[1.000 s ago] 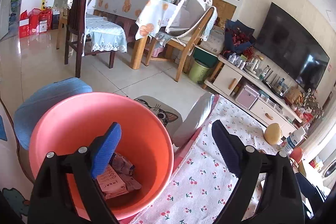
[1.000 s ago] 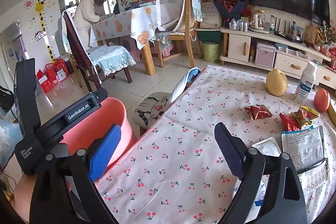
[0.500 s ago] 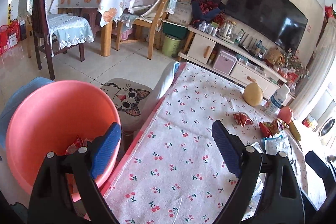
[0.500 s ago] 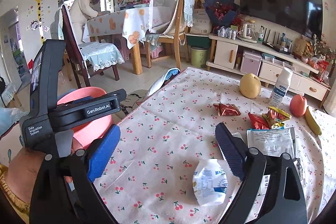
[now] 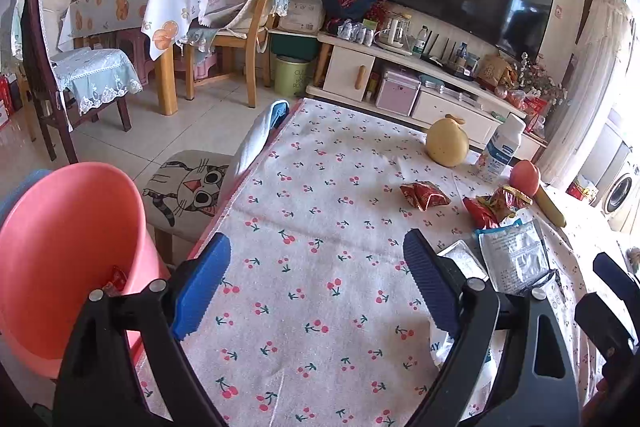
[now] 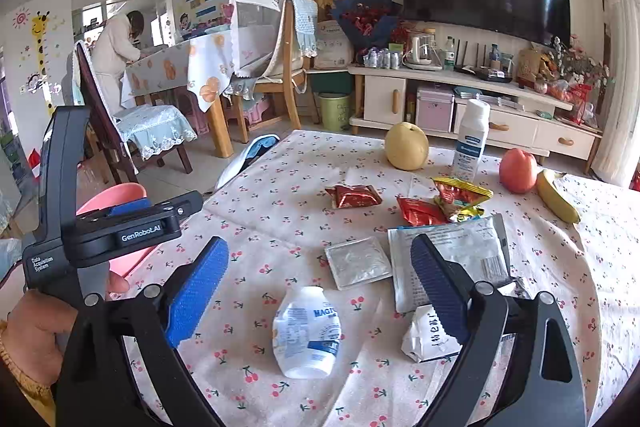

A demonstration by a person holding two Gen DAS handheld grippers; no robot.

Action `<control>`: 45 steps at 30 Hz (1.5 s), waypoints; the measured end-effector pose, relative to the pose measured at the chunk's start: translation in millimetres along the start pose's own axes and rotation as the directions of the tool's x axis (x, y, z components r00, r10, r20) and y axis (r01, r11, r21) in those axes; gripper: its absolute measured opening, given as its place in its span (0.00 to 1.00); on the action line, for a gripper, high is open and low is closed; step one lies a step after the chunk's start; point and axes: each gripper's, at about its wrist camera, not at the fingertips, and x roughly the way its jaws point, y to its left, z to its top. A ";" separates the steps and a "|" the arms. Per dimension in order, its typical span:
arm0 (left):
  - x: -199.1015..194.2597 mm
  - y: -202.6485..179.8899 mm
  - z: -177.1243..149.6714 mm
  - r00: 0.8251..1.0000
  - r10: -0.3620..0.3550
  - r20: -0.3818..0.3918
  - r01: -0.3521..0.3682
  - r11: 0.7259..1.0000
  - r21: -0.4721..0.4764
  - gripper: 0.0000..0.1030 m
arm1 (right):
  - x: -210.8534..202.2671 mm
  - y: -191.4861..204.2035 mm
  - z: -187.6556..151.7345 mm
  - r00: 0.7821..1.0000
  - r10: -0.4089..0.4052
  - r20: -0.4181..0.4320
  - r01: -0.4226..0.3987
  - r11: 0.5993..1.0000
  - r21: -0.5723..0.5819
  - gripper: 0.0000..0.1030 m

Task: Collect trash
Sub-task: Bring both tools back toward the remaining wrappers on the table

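My left gripper (image 5: 316, 247) stands open and empty over the bare cherry-print tablecloth (image 5: 320, 187), just right of the pink bin (image 5: 60, 247), which holds a few wrappers. My right gripper (image 6: 320, 251) is open too, hovering above a squashed white bottle (image 6: 306, 333). A crumpled white wrapper (image 6: 428, 337) lies by its right finger. Beyond are a clear square packet (image 6: 357, 261), a large silver packet (image 6: 452, 259), two red wrappers (image 6: 352, 195) (image 6: 418, 211) and a yellow-red wrapper (image 6: 460, 197).
A pear (image 6: 406, 146), an upright white bottle (image 6: 472, 139), an apple (image 6: 518, 171) and a banana (image 6: 556, 199) sit at the table's far side. A cat-print stool (image 5: 188, 187) stands by the table's left edge. A person stands far back at a dining table (image 6: 176, 67).
Both grippers swung right, away from the pink bin and over the table. The squashed bottle and crumpled wrapper came into view under the right gripper. Both stayed open.
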 end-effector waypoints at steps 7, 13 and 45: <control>6.4 -17.9 -2.2 1.000 -0.015 -0.013 0.016 1.000 0.015 0.86 | -3.9 -39.4 -3.0 0.999 -0.033 -0.001 0.033 0.997 0.069 0.89; 14.0 -35.2 -4.3 0.999 -0.042 -0.036 0.043 0.999 0.029 0.86 | -6.0 -71.4 -8.6 0.997 -0.073 -0.016 0.075 0.991 0.114 0.89; 140.1 -129.5 29.7 0.980 -0.115 -0.161 0.129 0.988 0.080 0.86 | 73.6 -202.3 22.2 0.994 0.024 -0.105 0.011 0.948 0.318 0.89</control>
